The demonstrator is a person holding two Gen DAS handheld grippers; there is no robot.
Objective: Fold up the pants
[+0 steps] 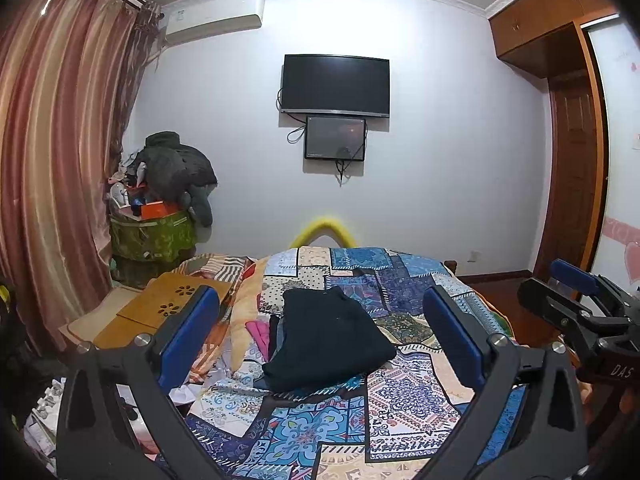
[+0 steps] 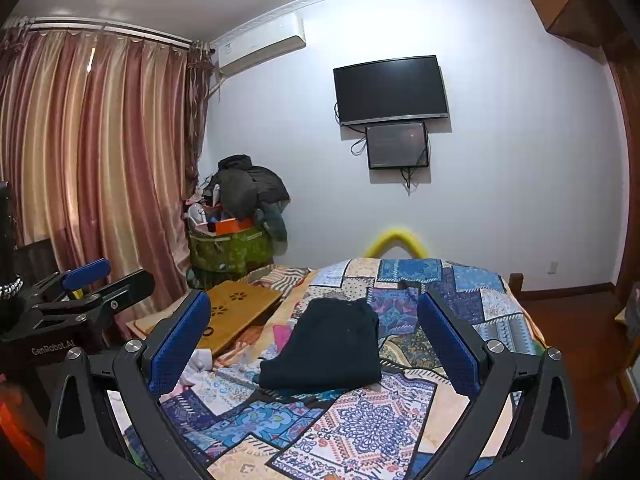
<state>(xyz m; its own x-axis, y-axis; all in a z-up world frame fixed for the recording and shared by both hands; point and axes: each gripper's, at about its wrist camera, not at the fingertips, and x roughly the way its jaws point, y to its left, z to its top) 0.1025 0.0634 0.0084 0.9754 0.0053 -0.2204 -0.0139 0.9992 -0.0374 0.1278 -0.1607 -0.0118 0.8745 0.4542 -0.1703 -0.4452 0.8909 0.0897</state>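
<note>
Two printed marks, both on gripper bodies.
"DAS" in white on the black body of the right gripper at the frame's edge, cut off there; "GenRobot.AI" in white on the left gripper, black housing.

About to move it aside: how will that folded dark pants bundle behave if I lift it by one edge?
The dark pants are soft cloth in loose layers, so they would likely droop and unfold. They look light. On the patchwork quilt, a push would probably bunch them rather than slide them.
</note>
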